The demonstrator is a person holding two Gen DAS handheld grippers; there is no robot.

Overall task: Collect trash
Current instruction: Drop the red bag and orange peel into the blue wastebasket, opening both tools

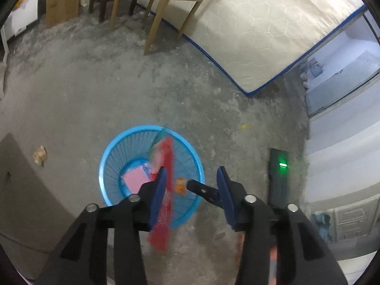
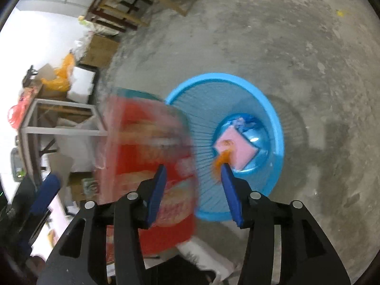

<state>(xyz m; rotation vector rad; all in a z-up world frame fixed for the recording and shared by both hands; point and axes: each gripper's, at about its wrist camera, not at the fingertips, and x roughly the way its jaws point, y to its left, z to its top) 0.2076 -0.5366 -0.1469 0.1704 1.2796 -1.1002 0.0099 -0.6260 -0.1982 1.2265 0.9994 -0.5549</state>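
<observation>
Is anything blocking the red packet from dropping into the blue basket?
Nothing visible does. The blurred red snack packet hangs at the open rim of the round blue plastic basket, which holds only a pink paper at the bottom.

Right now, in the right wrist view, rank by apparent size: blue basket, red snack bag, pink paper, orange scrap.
1. blue basket and red snack bag: look alike; the bag is blurred and nearer the camera, so unsure.
2. pink paper
3. orange scrap, smallest.

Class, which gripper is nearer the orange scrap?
Right. The right gripper reaches the orange scrap with one fingertip, over the blue basket; the left gripper sits back, apart from it.
</observation>
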